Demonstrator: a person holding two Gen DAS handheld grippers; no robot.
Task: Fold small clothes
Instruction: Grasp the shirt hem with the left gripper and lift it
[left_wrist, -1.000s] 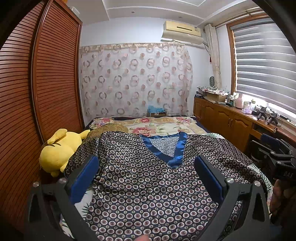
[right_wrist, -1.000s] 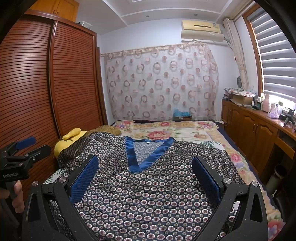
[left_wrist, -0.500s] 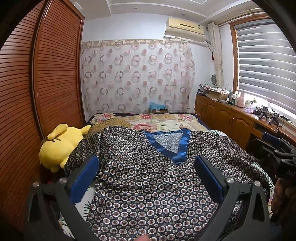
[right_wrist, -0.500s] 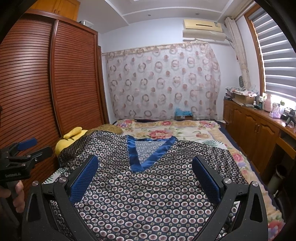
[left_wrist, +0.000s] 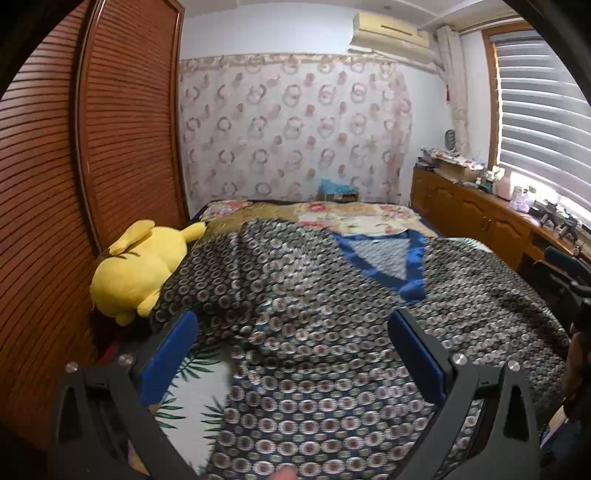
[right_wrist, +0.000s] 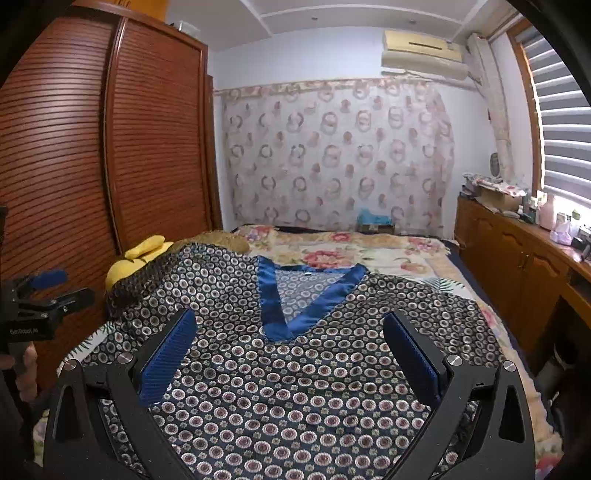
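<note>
Since both jaws stand wide apart and hold nothing, the left gripper (left_wrist: 291, 354) and right gripper (right_wrist: 290, 350) seem poised above the near hem to pick grasp points. Patterned top (right_wrist: 295, 387) lies spread flat on the bed (right_wrist: 369, 247), blue V-neck (right_wrist: 291, 299) at the far end. Yellow plush toy (left_wrist: 136, 269) sits far left, beside the left sleeve, which drapes against it.

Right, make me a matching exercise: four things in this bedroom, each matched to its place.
Things:
1. patterned V-neck top
2. yellow plush toy
3. air conditioner
4. louvred wooden wardrobe

Places:
A. high on the wall, above the curtain
B. spread flat on the bed
C. along the room's left side
D. at the bed's left edge, beside the top's sleeve

Pairs: 1-B, 2-D, 3-A, 4-C
</note>
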